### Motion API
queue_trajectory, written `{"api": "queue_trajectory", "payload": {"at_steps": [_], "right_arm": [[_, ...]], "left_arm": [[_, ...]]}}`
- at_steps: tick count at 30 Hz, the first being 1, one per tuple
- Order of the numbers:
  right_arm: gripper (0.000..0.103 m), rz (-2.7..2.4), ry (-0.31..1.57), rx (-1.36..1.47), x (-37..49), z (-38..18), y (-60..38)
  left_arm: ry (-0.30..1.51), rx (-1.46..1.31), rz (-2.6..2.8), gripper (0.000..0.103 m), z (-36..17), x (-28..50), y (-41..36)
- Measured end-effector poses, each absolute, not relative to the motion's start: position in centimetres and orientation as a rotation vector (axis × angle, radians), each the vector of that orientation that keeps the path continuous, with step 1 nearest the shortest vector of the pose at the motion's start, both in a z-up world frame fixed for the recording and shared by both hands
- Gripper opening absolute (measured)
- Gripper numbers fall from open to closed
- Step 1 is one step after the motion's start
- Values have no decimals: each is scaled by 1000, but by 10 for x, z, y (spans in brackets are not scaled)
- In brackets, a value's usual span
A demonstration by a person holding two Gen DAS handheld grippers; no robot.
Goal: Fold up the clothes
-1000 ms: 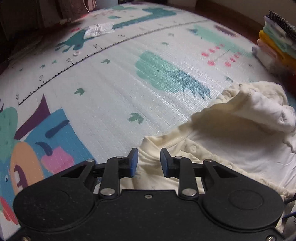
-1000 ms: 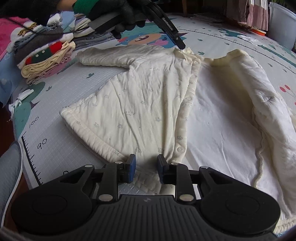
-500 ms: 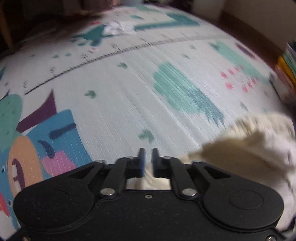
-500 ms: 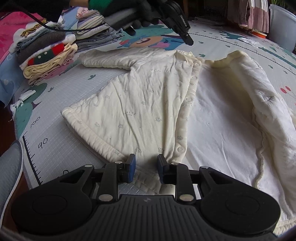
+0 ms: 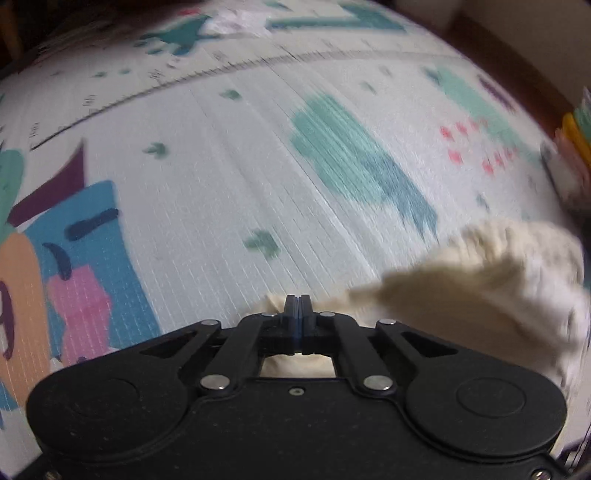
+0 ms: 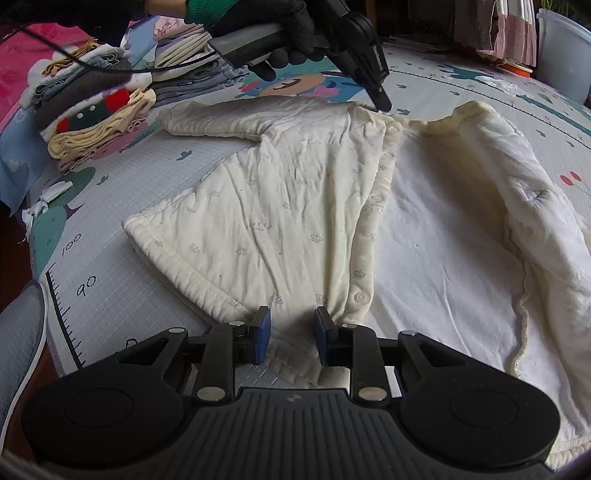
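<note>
A cream quilted baby garment (image 6: 295, 192) lies spread open on the play mat (image 6: 110, 288), its left front panel folded over. My right gripper (image 6: 292, 332) sits at the near hem, with bunched hem cloth filling the narrow gap between its blue pads. At the far collar, a gloved hand (image 6: 280, 22) holds my left gripper (image 6: 382, 103), its tip on the collar edge. In the left wrist view the left gripper (image 5: 299, 308) is shut, with cream cloth (image 5: 480, 280) showing on both sides of its tips and trailing off blurred to the right.
A pile of folded clothes (image 6: 92, 122) stands at the mat's far left. A white tub (image 6: 561, 48) is at the far right corner. A grey padded edge (image 6: 18, 339) lies beside the mat at lower left. Coloured stacked items (image 5: 576, 147) sit at the mat's right edge.
The left jaws closed from a clear gap to fully together on the collar edge, and the left view rolled and blurred. The right gripper and the hem stayed still.
</note>
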State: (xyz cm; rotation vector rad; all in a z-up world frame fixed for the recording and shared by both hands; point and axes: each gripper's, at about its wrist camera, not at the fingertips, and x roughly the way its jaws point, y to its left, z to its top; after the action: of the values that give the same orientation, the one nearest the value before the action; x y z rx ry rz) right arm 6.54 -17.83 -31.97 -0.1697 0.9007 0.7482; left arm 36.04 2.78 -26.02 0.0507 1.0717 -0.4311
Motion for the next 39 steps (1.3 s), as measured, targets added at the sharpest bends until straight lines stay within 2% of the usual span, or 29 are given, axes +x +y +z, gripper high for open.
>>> {"api": "queue_trajectory", "payload": {"at_steps": [2, 4, 5, 6, 7, 8, 10, 14, 17, 20, 21, 28, 32, 34, 35, 36, 39], "right_arm": [[28, 748, 898, -166, 65, -320, -179], [28, 748, 896, -167, 65, -320, -179], [28, 748, 895, -168, 65, -320, -179], [28, 749, 894, -167, 65, -320, -179], [28, 750, 893, -164, 65, -321, -179], [28, 750, 890, -163, 65, -321, -180], [28, 750, 886, -167, 64, -321, -179], [28, 750, 884, -166, 64, -321, -180], [28, 750, 882, -165, 64, -322, -180], [28, 749, 881, -165, 64, -322, -180], [28, 749, 881, -164, 64, -322, -180], [28, 749, 877, -156, 62, -323, -181], [28, 747, 875, -155, 62, -323, -180], [28, 746, 876, -155, 62, -323, -180], [28, 746, 876, -155, 62, -323, -180], [28, 746, 876, -155, 62, -323, -180], [28, 747, 877, -152, 63, -323, -181]], "left_arm": [[1051, -22, -427, 0, -255, 364, 39], [1065, 102, -468, 0, -251, 364, 31], [1068, 124, -517, 13, -248, 363, 29], [1071, 148, -559, 41, -245, 362, 27], [1074, 192, -563, 48, -245, 361, 24], [1069, 231, -535, 44, -245, 360, 22], [1103, 186, -481, 44, -251, 364, 25], [1132, 203, -406, 27, -260, 362, 10], [1145, 210, -302, 26, -264, 365, 4], [1163, 193, -299, 1, -267, 366, 2], [1153, 182, -296, 1, -265, 365, 2], [1134, -178, -198, 0, -259, 380, 51], [1116, -165, -246, 0, -263, 376, 49], [1089, -132, -268, 7, -257, 375, 47], [1069, -110, -273, 17, -251, 374, 47], [1051, -90, -289, 21, -245, 373, 47], [1045, 38, -412, 21, -231, 362, 37]]}}
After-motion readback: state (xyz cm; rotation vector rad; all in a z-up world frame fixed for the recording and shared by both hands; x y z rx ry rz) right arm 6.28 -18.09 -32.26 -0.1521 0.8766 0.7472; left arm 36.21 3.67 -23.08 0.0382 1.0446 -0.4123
